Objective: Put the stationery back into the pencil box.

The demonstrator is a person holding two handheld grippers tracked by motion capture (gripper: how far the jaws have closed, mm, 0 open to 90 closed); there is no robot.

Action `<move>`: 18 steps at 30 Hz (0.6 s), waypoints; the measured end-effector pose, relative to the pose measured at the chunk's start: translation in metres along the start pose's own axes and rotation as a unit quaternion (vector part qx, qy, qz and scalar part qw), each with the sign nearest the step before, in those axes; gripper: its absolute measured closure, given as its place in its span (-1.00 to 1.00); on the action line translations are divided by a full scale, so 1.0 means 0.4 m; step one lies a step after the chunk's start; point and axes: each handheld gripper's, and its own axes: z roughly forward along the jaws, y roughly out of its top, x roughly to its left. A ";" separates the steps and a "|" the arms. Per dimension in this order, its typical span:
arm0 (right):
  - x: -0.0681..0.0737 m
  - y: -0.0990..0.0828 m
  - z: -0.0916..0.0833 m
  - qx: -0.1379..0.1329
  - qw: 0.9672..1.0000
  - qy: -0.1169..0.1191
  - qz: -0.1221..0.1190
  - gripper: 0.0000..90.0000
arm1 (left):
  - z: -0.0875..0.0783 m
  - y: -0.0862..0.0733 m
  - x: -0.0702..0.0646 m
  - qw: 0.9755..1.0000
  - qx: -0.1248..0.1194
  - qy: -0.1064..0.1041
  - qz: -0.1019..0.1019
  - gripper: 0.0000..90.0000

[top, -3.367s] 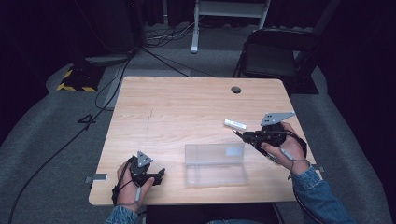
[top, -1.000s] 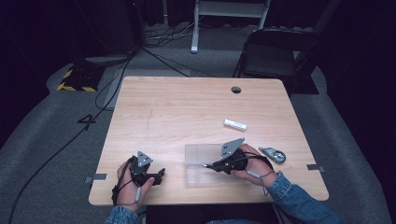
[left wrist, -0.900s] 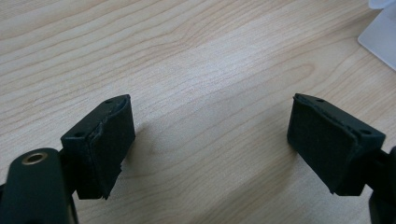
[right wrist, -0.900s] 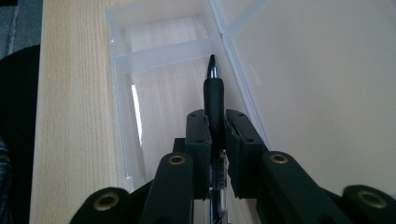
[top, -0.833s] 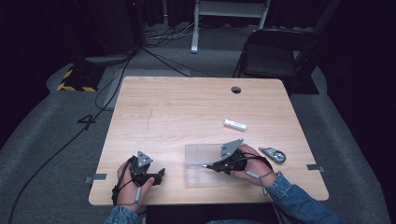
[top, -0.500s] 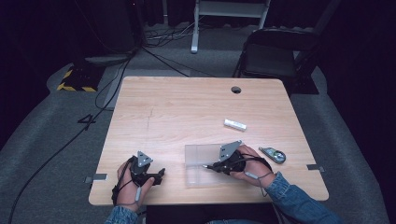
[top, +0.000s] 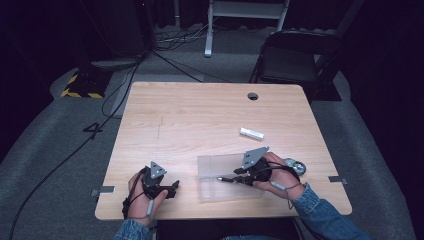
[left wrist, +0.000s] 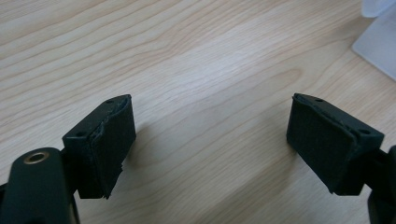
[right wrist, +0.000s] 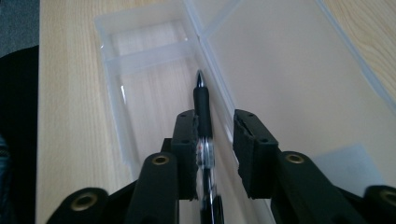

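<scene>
Two grippers: the left gripper (top: 173, 187) rests open on the desk (top: 200, 120); the right gripper (right wrist: 214, 140), jaws slightly parted, should lower the pen (right wrist: 203, 109) flat into the clear box (right wrist: 154, 51), then withdraw.

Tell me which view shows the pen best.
The right gripper view: the pen lies between the right gripper's parted jaws, tip over the clear box. The high view shows it as a thin dark line. The left gripper view gives table and a box corner.

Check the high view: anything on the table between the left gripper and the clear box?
Nothing: between the left gripper and the clear box the high view shows bare wooden table.
</scene>
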 end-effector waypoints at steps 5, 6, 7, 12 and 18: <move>0.012 -0.015 -0.021 0.036 0.999 0.016 0.007 0.79 | 0.015 0.015 -0.016 1.000 0.000 -0.012 0.013 -0.65; 0.017 -0.020 -0.021 0.051 0.998 0.022 0.004 0.80 | 0.016 0.017 -0.017 1.000 0.001 -0.013 0.014 -0.65; 0.019 -0.023 -0.020 0.059 0.998 0.026 0.000 0.81 | 0.018 0.018 -0.017 1.000 0.001 -0.014 0.013 -0.65; 0.028 -0.042 -0.001 0.094 0.995 0.039 -0.006 0.82 | 0.025 0.026 -0.016 1.000 0.003 -0.013 0.014 -0.66; 0.028 -0.054 0.008 0.110 0.993 0.039 0.006 0.78 | 0.029 0.030 -0.015 1.000 0.003 -0.014 0.017 -0.66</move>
